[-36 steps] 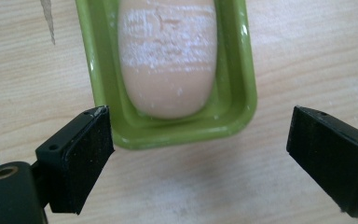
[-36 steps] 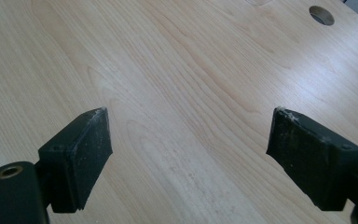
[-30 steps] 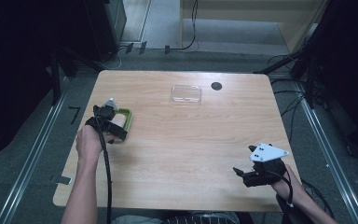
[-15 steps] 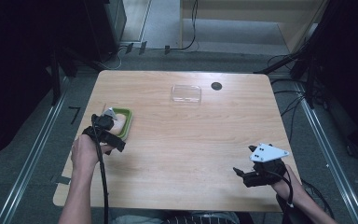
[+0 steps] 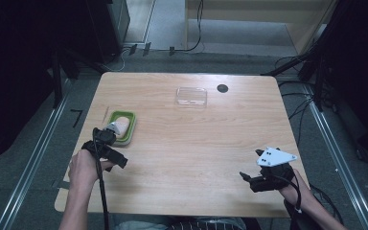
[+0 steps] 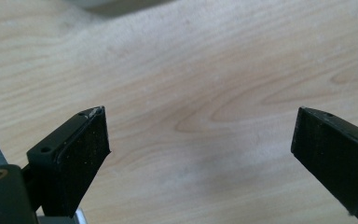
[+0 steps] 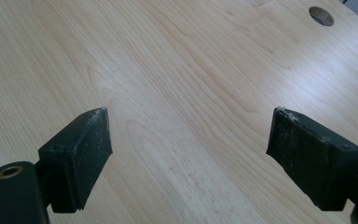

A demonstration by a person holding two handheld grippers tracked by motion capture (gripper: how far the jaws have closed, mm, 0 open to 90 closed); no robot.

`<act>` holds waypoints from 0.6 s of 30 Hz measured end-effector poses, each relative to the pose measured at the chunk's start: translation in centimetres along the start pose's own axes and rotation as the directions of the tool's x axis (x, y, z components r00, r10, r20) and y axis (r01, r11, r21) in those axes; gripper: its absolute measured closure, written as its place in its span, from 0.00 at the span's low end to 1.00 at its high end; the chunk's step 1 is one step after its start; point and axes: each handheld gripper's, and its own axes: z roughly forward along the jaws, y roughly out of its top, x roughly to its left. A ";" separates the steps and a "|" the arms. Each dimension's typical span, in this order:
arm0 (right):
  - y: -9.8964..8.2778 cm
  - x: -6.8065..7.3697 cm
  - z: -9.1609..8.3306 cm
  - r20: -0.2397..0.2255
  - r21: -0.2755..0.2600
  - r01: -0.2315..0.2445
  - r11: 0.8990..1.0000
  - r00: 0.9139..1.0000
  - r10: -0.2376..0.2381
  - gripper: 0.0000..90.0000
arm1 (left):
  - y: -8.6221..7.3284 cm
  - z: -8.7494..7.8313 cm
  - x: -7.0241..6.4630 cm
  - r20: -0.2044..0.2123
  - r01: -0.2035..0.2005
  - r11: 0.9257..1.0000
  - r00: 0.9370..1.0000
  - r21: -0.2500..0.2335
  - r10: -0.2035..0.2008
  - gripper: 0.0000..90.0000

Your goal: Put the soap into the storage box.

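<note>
A green tray (image 5: 130,128) near the table's left edge holds a pale rounded lump (image 5: 120,127). My left gripper (image 5: 106,140) sits just on the near side of that tray, held low over the wood. In the left gripper view the left gripper (image 6: 200,140) is open; its jaws have just been opening wider, with bare table between them. My right gripper (image 5: 249,179), topped by a grey three-cornered plate, rests near the front right corner. It too stands open (image 7: 189,140) over bare wood.
A clear plastic box (image 5: 191,96) lies at the back middle of the table, with a dark round hole (image 5: 223,88) beside it, also seen as a hole (image 7: 321,15) far off in the right gripper view. Dark floor and cables surround the table.
My left gripper has drawn back from over the green tray toward the near edge, uncovering the pale lump in it. The right gripper has stayed where it was.
</note>
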 end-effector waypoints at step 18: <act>0.0 0.0 0.0 0.001 0.000 -0.001 1.000 1.000 0.001 0.15 | -4.3 2.5 -0.8 0.028 0.006 1.000 1.000 0.022 -0.006 0.01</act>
